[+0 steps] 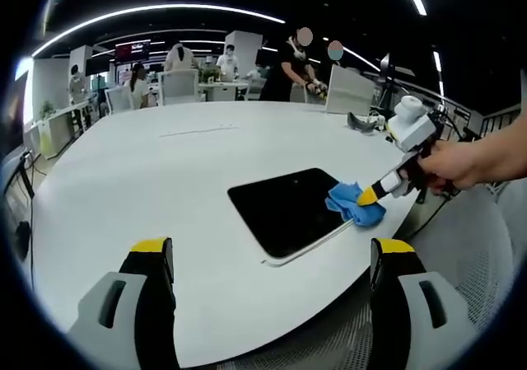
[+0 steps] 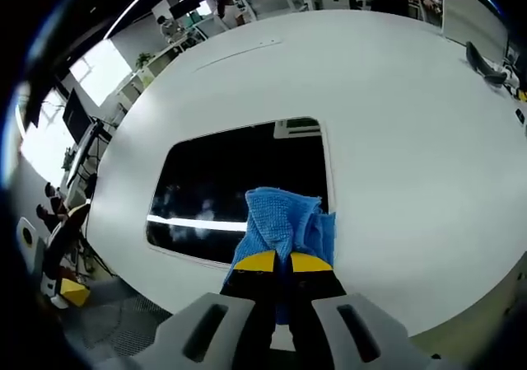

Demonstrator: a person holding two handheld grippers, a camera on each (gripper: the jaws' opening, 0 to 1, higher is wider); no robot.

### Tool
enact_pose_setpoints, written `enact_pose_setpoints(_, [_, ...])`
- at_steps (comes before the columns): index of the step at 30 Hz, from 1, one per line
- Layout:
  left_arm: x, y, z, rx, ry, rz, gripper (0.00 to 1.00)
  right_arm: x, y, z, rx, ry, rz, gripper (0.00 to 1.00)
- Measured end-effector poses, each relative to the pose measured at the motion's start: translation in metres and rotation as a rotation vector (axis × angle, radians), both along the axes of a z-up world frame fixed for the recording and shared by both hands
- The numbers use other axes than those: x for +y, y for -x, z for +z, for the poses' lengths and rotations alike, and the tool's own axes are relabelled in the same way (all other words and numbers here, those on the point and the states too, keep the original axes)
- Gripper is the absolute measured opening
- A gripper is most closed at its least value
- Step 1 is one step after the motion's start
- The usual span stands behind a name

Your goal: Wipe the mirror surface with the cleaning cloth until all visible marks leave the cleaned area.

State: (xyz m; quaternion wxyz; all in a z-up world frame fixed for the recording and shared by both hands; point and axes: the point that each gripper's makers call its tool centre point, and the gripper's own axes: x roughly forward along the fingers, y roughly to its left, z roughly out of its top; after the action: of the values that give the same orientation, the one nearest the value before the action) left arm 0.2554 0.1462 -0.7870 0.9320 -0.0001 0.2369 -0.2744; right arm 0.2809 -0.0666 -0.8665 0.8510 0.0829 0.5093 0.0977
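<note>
Left gripper [image 1: 268,259]: jaws wide apart, holding nothing, at the bottom of the left gripper view, hovering above the white table [image 1: 148,172].
Mirror [image 1: 284,209]: flat on the table, centre frame; dark, reflecting ceiling lights.
Cleaning cloth [image 1: 354,203]: blue, bunched on the mirror's right-hand corner.
Right gripper [image 2: 282,262]: jaws clamped on the cloth, pressing it down.
Progress: wiping under way; faint specks show at the mirror's left in the right gripper view, so most of the surface probably remains.
</note>
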Motion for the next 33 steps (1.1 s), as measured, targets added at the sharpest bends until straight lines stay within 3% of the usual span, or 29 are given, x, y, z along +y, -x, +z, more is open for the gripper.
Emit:
enact_pose_setpoints(13, [-0.002, 0.000, -0.001, 0.008, 0.004, -0.011, 0.99, 0.051, -0.005, 0.000, 0.004, -0.040, 0.056, 0.00])
enact_pose_setpoints(15, [-0.004, 0.002, -0.002, 0.014, 0.001, -0.026, 0.99, 0.068, -0.007, -0.001, 0.008, -0.058, 0.067, 0.00])
enact_pose_setpoints(33, [-0.004, 0.001, -0.004, 0.015, -0.006, -0.031, 0.99, 0.129, -0.014, 0.000, -0.001, -0.055, 0.162, 0.00])
